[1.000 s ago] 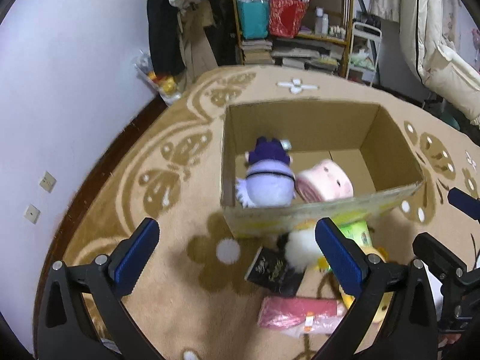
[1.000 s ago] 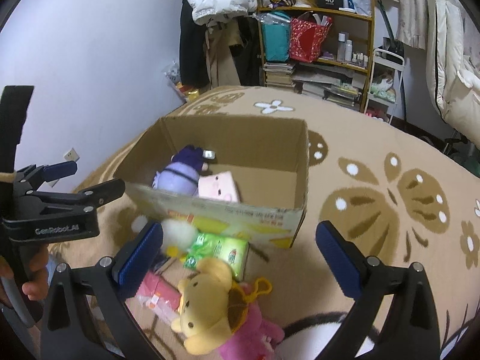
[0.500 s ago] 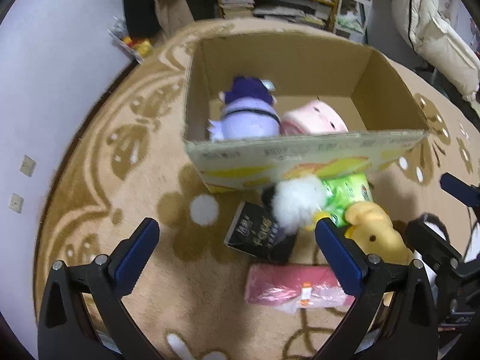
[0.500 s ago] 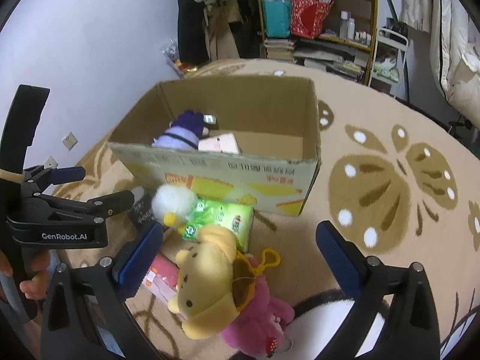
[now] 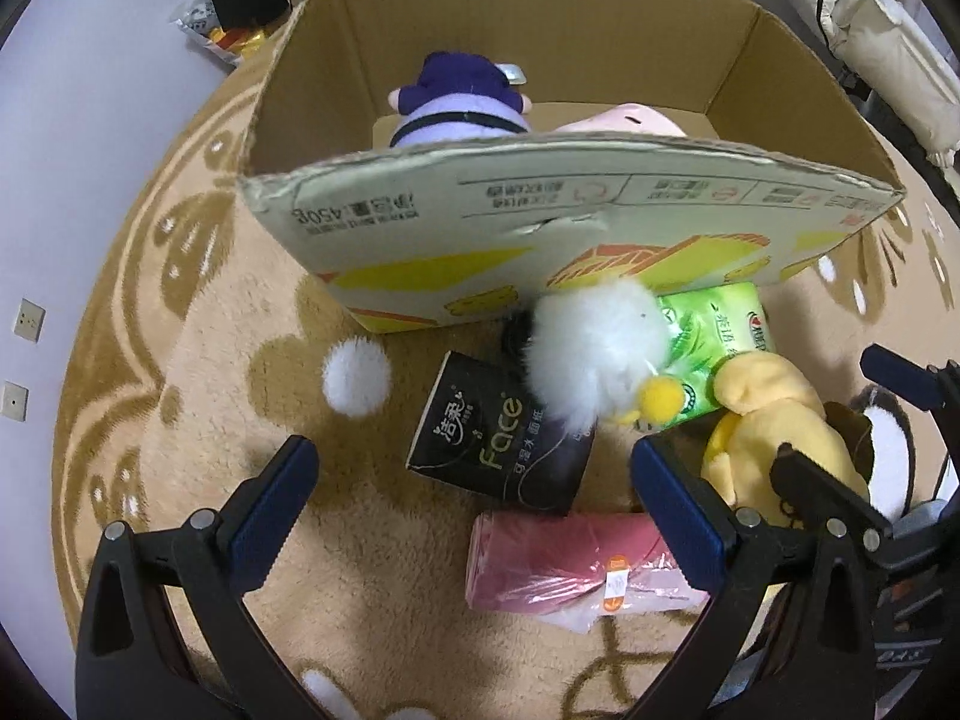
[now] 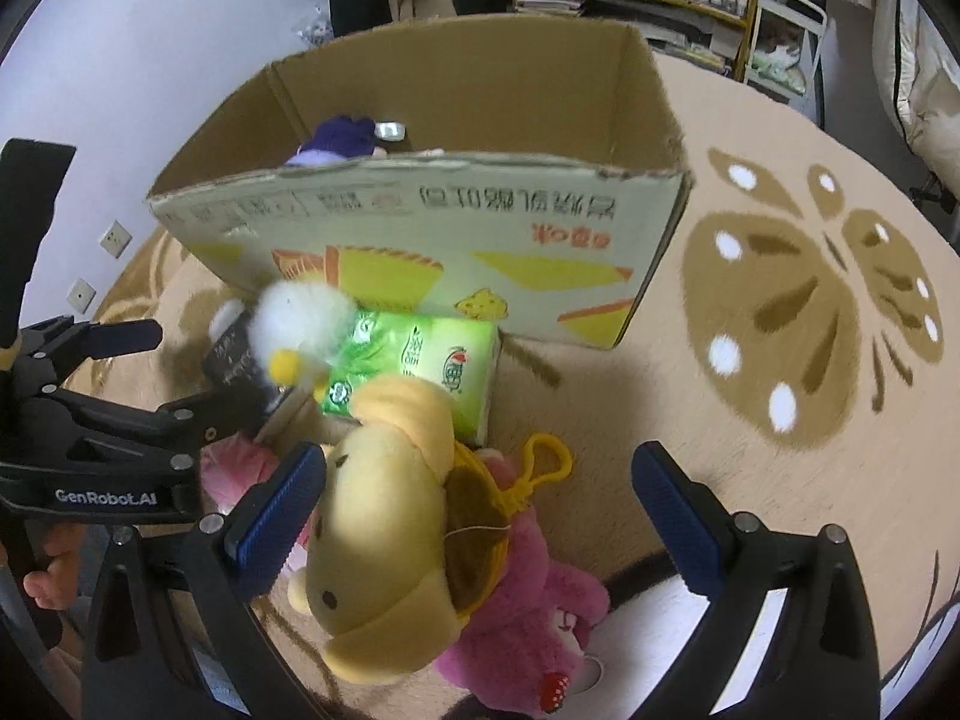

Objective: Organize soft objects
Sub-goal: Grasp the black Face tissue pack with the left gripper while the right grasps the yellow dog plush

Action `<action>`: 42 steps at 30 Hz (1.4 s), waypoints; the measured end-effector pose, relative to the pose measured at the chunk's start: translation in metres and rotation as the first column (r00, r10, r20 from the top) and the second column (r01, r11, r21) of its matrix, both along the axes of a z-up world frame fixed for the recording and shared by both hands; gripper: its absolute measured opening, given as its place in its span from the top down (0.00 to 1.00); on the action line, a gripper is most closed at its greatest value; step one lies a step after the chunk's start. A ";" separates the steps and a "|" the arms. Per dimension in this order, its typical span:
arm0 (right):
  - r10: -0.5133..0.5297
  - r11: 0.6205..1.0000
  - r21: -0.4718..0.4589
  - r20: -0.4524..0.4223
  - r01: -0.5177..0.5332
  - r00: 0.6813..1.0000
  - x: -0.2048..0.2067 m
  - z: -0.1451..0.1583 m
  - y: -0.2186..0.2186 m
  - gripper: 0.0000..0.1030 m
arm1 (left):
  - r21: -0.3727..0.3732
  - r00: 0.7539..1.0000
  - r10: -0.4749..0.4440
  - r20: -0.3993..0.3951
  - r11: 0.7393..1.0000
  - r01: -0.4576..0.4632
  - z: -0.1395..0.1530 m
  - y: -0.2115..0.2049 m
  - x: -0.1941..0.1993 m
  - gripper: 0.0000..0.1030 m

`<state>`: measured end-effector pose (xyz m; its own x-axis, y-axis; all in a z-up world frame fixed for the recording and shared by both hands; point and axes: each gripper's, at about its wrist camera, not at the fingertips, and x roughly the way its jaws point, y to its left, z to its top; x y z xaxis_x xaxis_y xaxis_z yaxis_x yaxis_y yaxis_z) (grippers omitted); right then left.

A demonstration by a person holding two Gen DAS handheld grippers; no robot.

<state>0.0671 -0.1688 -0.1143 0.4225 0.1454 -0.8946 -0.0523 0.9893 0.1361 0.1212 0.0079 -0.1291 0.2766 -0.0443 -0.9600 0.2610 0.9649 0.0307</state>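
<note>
Both wide-open tools, left (image 5: 474,495) and right (image 6: 477,504), have dropped nearer the yellow plush (image 6: 384,540).

The cardboard box (image 5: 420,222) stands open-topped, and its right half inside looks bare, the purple plush (image 5: 459,102) and a pink one (image 5: 624,120) filling the left. Its near wall rises as a barrier right behind the clutter. Packed against that wall are the white fluffy toy (image 5: 594,354), green tissue pack (image 6: 420,354) and black tissue pack (image 5: 504,444), touching one another. Bare carpet (image 6: 750,420) lies open to the right of the yellow plush (image 6: 384,522).
</note>
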 end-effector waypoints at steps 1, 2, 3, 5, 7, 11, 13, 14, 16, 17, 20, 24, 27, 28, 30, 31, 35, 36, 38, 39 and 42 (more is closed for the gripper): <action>0.003 1.000 0.000 -0.004 -0.003 1.000 0.000 -0.001 0.001 0.00 | -0.002 1.000 0.001 -0.004 1.000 -0.001 -0.002 0.000 0.001 0.00; 0.006 1.000 0.001 -0.006 -0.006 1.000 0.000 -0.001 0.001 0.00 | -0.004 1.000 0.003 -0.007 1.000 -0.003 -0.003 -0.001 0.003 0.00; 0.008 1.000 0.002 -0.008 -0.008 1.000 0.000 -0.001 0.002 0.00 | -0.008 1.000 0.003 -0.012 1.000 -0.003 -0.004 -0.001 0.004 0.00; 0.017 1.000 0.007 -0.012 -0.017 1.000 -0.001 -0.002 0.004 0.00 | -0.014 1.000 0.002 -0.024 1.000 -0.002 -0.007 -0.002 0.006 0.00; 0.031 1.000 0.007 -0.014 -0.031 0.999 -0.001 -0.002 0.007 0.00 | -0.009 0.999 0.001 -0.035 1.000 -0.002 -0.011 -0.004 0.008 0.00; 0.058 0.998 -0.011 -0.030 -0.059 0.998 0.001 -0.006 0.015 0.02 | 0.013 0.999 0.004 -0.049 1.000 -0.003 -0.021 -0.006 0.013 0.00; 0.066 0.998 0.000 -0.045 -0.066 0.997 0.002 -0.009 0.016 0.07 | 0.011 0.998 0.013 -0.054 1.000 -0.012 -0.025 -0.008 0.015 0.00; 0.070 0.998 0.005 -0.050 -0.070 0.996 0.003 -0.010 0.017 0.07 | 0.009 0.998 0.016 -0.059 1.000 -0.016 -0.028 -0.010 0.014 0.00; 0.083 0.996 0.018 -0.057 -0.083 0.995 0.003 -0.012 0.019 0.08 | 0.015 0.997 0.017 -0.071 1.000 -0.016 -0.034 -0.013 0.016 0.00; 0.091 0.996 0.015 -0.059 -0.090 0.994 0.003 -0.012 0.021 0.12 | 0.023 0.997 0.015 -0.075 1.000 -0.013 -0.037 -0.014 0.017 0.00; 0.126 0.992 0.018 -0.075 -0.125 0.989 0.003 -0.016 0.030 0.24 | 0.046 0.998 0.017 -0.068 0.999 -0.013 -0.043 -0.019 0.019 0.01; 0.136 0.991 0.005 -0.065 -0.136 0.989 0.003 -0.015 0.037 0.29 | 0.058 0.999 0.004 -0.046 0.998 -0.001 -0.046 -0.023 0.015 0.13; 0.125 0.992 0.012 -0.059 -0.125 0.990 0.003 -0.014 0.037 0.34 | 0.046 0.999 -0.008 -0.033 0.999 0.010 -0.044 -0.026 0.012 0.27; 0.121 0.993 0.016 -0.051 -0.120 0.991 0.003 -0.013 0.037 0.34 | 0.051 1.000 -0.008 -0.026 0.999 0.010 -0.042 -0.027 0.010 0.33; 0.116 0.993 0.016 -0.039 -0.116 0.992 -0.001 -0.010 0.034 0.36 | 0.057 1.000 -0.005 -0.022 0.998 0.006 -0.041 -0.028 0.008 0.33; 0.114 0.993 0.016 -0.031 -0.114 0.993 -0.002 -0.008 0.033 0.36 | 0.051 1.000 -0.001 -0.024 0.999 0.002 -0.040 -0.028 0.008 0.34; 0.098 0.995 0.013 0.001 -0.098 0.995 -0.004 0.000 0.028 0.37 | 0.046 0.999 0.025 -0.023 0.999 -0.024 -0.036 -0.020 0.007 0.34; 0.091 0.996 0.017 0.011 -0.091 0.996 -0.005 0.002 0.027 0.37 | 0.044 0.999 0.033 -0.019 0.998 -0.033 -0.035 -0.016 0.004 0.34; 0.072 0.997 0.017 0.029 -0.073 0.997 -0.005 0.006 0.022 0.37 | 0.038 0.999 0.048 -0.011 0.998 -0.047 -0.031 -0.013 0.001 0.34; 0.064 0.998 0.020 0.037 -0.064 0.997 -0.006 0.008 0.020 0.37 | 0.038 0.999 0.053 -0.003 0.998 -0.053 -0.030 -0.009 -0.003 0.34; 0.041 0.999 0.027 0.063 -0.043 0.997 -0.007 0.015 0.008 0.37 | 0.038 0.997 0.070 0.015 0.997 -0.070 -0.023 -0.006 -0.005 0.34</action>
